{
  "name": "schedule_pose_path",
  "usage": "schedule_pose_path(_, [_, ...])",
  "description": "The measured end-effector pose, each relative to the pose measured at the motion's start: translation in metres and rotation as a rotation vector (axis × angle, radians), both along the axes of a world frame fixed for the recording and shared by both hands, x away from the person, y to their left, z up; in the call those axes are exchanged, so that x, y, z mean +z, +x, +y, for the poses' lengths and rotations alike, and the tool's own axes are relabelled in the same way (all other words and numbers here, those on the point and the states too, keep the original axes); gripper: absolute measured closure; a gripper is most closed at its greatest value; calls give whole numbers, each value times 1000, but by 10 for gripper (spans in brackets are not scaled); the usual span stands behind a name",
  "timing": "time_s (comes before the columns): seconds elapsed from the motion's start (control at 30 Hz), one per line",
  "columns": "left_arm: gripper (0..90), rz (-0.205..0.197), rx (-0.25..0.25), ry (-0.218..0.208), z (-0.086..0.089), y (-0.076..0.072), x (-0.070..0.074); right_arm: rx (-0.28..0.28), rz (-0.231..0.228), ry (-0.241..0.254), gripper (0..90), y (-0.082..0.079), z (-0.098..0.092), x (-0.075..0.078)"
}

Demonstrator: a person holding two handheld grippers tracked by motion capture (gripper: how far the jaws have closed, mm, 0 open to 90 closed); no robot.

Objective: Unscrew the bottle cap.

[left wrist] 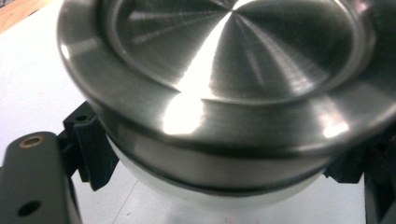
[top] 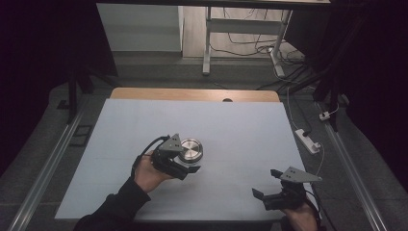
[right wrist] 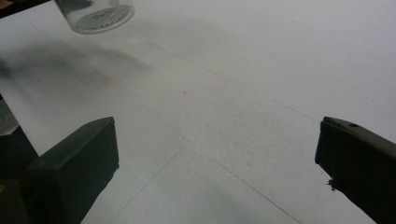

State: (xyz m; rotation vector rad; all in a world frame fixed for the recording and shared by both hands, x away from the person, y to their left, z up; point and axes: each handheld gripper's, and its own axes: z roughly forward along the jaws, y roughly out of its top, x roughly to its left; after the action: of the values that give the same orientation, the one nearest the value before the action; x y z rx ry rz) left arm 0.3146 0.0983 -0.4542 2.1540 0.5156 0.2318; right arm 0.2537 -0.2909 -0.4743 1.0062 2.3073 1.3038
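Observation:
A glass jar with a round brushed-metal lid (top: 191,150) is left of the middle of the white table top (top: 240,120). My left gripper (top: 186,162) is shut on the jar, its jaws pressing the sides just under the lid (left wrist: 233,70), and a black pad (left wrist: 93,154) shows at the left. In the right gripper view the jar's clear base (right wrist: 95,14) hangs at the top left, with a shadow on the sheet below it. At the near right of the table, my right gripper (top: 264,183) stands open with nothing between its jaws (right wrist: 217,163).
A wooden table edge (top: 192,94) shows beyond the white sheet. On the floor to the right lie a white power strip (top: 308,140) and cables. A desk frame (top: 207,48) stands behind the table. Metal rails (top: 43,178) run along both sides.

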Motion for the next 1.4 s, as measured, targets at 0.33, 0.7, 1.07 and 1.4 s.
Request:
schedule_pose_path(0.33, [155,-2,6,-3,1,0,0,46,-4,8,0,1,10,2])
schedule_pose_path(0.7, [154,-2,2,3,1,1,0,89,-13,13,0,3,23,5])
schedule_pose_path(1.07, [155,0,-6,0,0,1,-1,144,-48,39,0,11,46,17])
schedule_pose_path(1.4, [155,5,-3,-15,-1,0,0,213,-25,67,0,26,74,32])
